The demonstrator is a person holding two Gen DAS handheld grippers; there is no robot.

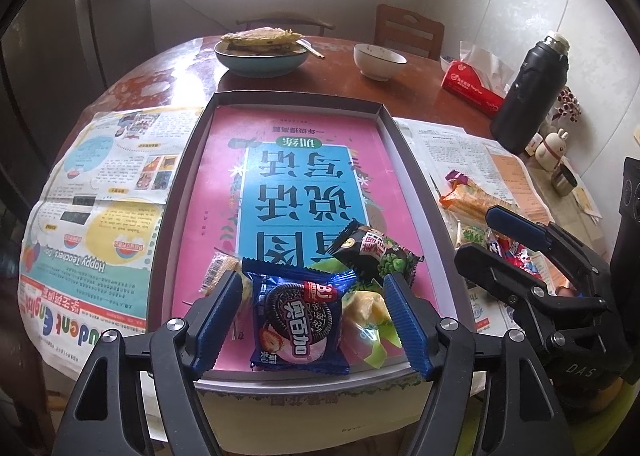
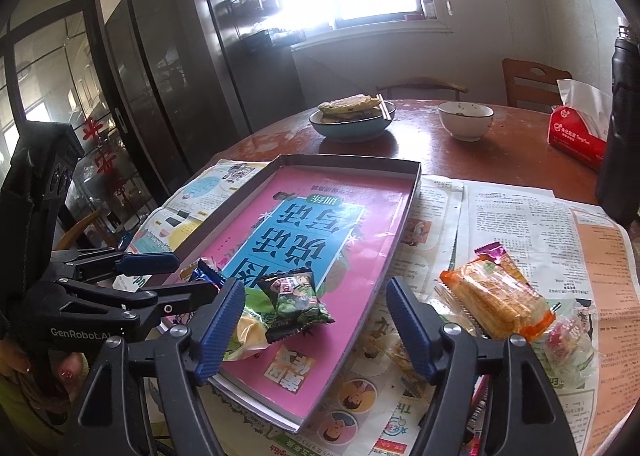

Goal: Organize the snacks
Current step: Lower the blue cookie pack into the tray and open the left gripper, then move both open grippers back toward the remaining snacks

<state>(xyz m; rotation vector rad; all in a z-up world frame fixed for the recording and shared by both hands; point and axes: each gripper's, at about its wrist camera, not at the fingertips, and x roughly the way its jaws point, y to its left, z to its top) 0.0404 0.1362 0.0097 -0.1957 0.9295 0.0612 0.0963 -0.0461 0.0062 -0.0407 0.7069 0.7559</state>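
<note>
A shallow box tray [image 1: 192,160] with a pink book cover inside holds a blue Oreo packet [image 1: 298,320], a black-green pea snack [image 1: 372,252], a yellow-green packet [image 1: 366,312] and a small biscuit [image 1: 218,272]. My left gripper [image 1: 312,324] is open, its fingers on either side of the Oreo packet, nothing held. My right gripper [image 2: 316,328] is open and empty above the tray's right edge [image 2: 400,240]. An orange cracker packet [image 2: 496,300] and small candies [image 2: 568,340] lie on newspaper at the right. The pea snack [image 2: 296,304] also shows in the right wrist view.
Newspapers [image 1: 96,208] cover the round wooden table. At the back stand a bowl of flatbread [image 1: 260,52], a white bowl [image 1: 378,60], a red tissue box [image 1: 472,88] and a black flask [image 1: 528,92]. A rabbit figurine [image 1: 554,146] and chairs [image 1: 408,30] are behind.
</note>
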